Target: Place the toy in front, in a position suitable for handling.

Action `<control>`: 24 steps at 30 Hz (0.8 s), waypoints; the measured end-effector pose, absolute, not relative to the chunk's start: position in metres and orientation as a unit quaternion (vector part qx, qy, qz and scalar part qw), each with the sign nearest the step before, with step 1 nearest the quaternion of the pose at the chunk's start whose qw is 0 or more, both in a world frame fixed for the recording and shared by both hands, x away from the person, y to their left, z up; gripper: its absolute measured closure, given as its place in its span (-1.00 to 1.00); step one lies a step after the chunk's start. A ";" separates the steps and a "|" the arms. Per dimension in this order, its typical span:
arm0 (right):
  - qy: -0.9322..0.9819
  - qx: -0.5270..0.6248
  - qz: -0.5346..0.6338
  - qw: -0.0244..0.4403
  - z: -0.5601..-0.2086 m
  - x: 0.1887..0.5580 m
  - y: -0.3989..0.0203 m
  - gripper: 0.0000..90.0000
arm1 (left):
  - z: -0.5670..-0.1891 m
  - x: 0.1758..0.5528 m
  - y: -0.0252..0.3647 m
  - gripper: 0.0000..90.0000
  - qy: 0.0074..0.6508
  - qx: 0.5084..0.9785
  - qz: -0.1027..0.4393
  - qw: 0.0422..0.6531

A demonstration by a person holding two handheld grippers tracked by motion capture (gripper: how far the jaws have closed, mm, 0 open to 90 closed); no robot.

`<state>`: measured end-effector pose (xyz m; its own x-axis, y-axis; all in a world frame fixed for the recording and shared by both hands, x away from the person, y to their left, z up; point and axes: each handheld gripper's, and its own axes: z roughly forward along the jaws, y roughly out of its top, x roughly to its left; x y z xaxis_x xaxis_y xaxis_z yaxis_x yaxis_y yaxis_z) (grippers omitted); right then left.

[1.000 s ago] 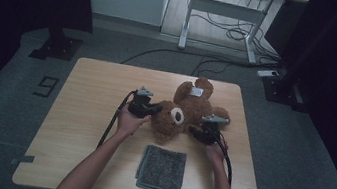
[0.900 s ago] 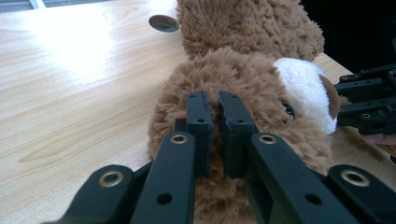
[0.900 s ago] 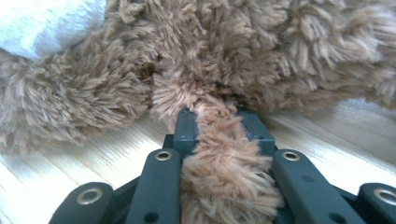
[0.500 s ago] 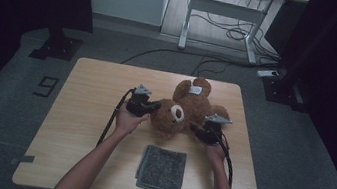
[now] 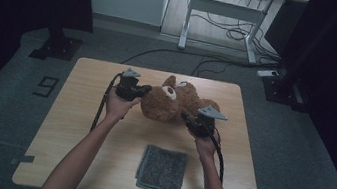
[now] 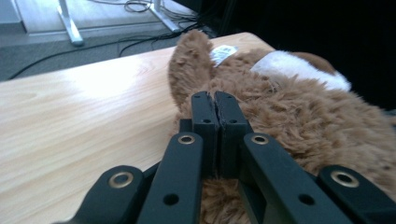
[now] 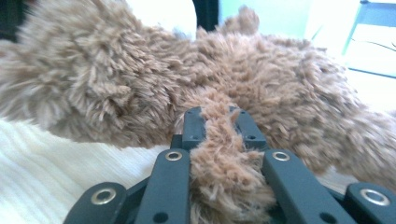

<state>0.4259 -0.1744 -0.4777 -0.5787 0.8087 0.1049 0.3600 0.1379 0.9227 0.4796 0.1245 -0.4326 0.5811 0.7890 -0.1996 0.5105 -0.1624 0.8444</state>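
Note:
A brown teddy bear (image 5: 165,105) lies on the wooden table (image 5: 76,126), its white muzzle turned up. My left gripper (image 5: 144,91) is at the bear's head, on the left. In the left gripper view the gripper (image 6: 217,100) has its jaws pressed together in the fur at the base of an ear of the bear (image 6: 289,107). My right gripper (image 5: 188,119) is at the bear's right side. In the right gripper view the gripper (image 7: 217,116) is shut on a tuft of a furry limb of the bear (image 7: 280,79).
A folded grey cloth (image 5: 162,169) lies near the table's front edge, between the person's forearms. A white label (image 6: 223,50) sticks out of the bear. Beyond the table stand a white desk frame (image 5: 229,12) and floor cables (image 5: 226,32).
The bear has shifted slightly left and away from the front edge, and both grippers have moved with it. The cloth has stayed in place.

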 end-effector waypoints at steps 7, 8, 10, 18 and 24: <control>0.718 0.381 0.540 0.217 -0.467 0.416 -0.165 0.76 | -0.443 0.481 0.128 0.96 0.444 0.744 0.144 0.479; 0.715 0.379 0.546 0.219 -0.464 0.415 -0.164 0.77 | -0.442 0.482 0.126 0.96 0.443 0.742 0.144 0.483; 0.704 0.379 0.559 0.220 -0.457 0.416 -0.164 0.78 | -0.439 0.482 0.123 0.97 0.441 0.739 0.143 0.488; 0.702 0.358 0.576 0.219 -0.440 0.419 -0.153 0.81 | -0.435 0.480 0.123 0.98 0.437 0.742 0.151 0.485; 0.724 0.347 0.564 0.193 -0.454 0.419 -0.139 0.81 | -0.453 0.486 0.143 0.99 0.469 0.739 0.146 0.461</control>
<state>0.4193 -0.1387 -0.4538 -0.6839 0.7209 0.1119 0.2847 0.1225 0.9508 0.4855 0.1431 -0.4531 0.5171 0.8279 -0.2170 0.5591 -0.1348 0.8181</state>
